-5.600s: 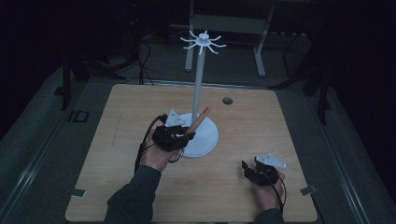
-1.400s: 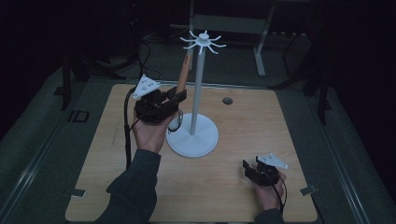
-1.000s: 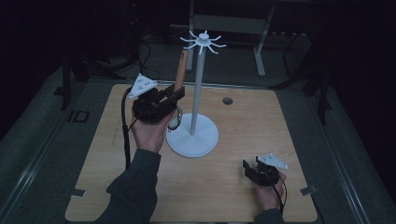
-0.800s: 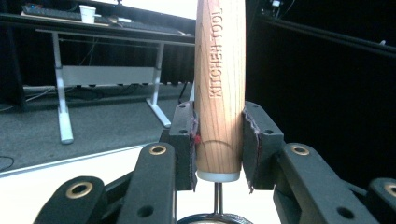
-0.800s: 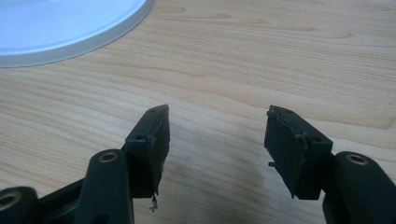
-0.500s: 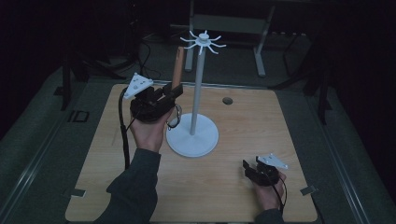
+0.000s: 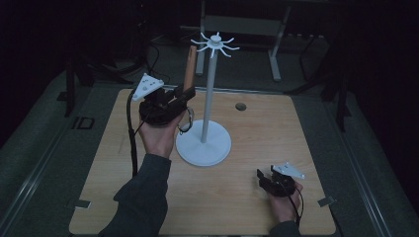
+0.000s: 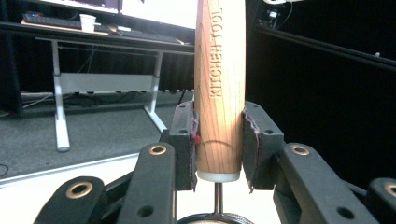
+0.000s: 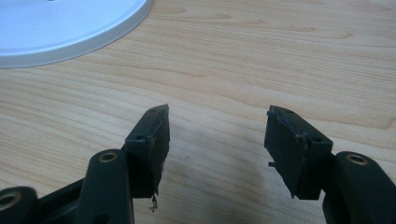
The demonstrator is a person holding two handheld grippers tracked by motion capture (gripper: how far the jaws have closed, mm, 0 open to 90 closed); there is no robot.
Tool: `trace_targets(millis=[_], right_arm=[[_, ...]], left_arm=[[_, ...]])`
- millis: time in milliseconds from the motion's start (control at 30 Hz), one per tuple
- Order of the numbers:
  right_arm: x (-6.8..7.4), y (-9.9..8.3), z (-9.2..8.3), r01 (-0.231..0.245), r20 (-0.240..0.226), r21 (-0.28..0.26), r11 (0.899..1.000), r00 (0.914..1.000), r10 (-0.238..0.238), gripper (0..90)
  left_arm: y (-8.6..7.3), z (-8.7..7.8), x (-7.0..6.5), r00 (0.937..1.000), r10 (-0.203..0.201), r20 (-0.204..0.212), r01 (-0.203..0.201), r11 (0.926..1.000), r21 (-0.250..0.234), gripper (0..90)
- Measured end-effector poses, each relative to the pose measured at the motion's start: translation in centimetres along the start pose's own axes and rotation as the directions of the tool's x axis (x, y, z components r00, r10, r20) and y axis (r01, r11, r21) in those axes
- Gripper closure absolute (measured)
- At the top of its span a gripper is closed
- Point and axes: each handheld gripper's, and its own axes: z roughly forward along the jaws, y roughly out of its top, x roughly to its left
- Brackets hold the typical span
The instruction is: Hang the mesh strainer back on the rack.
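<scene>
The wooden-handled kitchen tool [image 8: 219, 88] is held upright in the left gripper [image 7: 165, 106], its handle pinched near the lower end between the two jaws, which are closed against its sides; a metal stem and ring are seen below the handle in the left gripper view. Compared with the picture from several seconds ago, where the tool is held slanted low over the stand's base, it is now raised and turned vertical, and over the last second and a half it is carried slightly up and toward ten o'clock of the pole, so that its top now reaches nearly to the level of the hooks [image 7: 215, 45]. It is judged from this that the tool is being brought up to be hung on the white hook stand [image 7: 209, 98], whose round base [image 7: 203, 146] sits at the bench's centre; the handle stands just beside the pole at its nine o'clock, apart from it, and is not yet on any hook. How the tool would catch on a hook cannot be told from these views. The right gripper [image 7: 277, 181] rests on the wooden bench [image 7: 267, 123] at about five o'clock of the stand, unmoved across the pictures, its jaws spread wide with nothing between them.
</scene>
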Motion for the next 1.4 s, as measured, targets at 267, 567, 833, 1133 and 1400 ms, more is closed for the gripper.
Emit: trace_targets(millis=[267, 567, 833, 1133, 1400], right_arm=[[0.0, 0.0, 0.0, 0.001, 0.0, 0.0, 1.0, 1.0, -0.001, 40.0], [0.0, 0.0, 0.0, 0.001, -0.001, 0.001, 1.0, 1.0, -0.001, 40.0], [0.0, 0.0, 0.0, 0.0, -0.001, -0.001, 1.0, 1.0, 0.0, 39.9], [0.0, 0.0, 0.0, 0.001, -0.001, -0.001, 1.0, 1.0, -0.001, 39.7], [0.0, 0.0, 0.0, 0.0, -0.002, -0.001, 1.0, 1.0, 0.0, 39.5]], left_arm=[[0.2, 0.4, -0.1, 1.0, 0.003, 0.001, -0.003, 0.9999, 0.01, 69.1], [0.4, 1.3, -0.3, 0.9997, 0.022, -0.006, -0.022, 0.9985, 0.05, 69.1], [0.5, 1.6, -0.3, 0.9994, 0.026, -0.022, -0.024, 0.9971, 0.073, 68.9], [0.4, 1.4, -0.2, 0.9995, 0.028, -0.016, -0.026, 0.9965, 0.08, 68.3], [0.4, 1.3, -0.1, 0.9998, 0.019, -0.011, -0.018, 0.9973, 0.071, 62.7]])
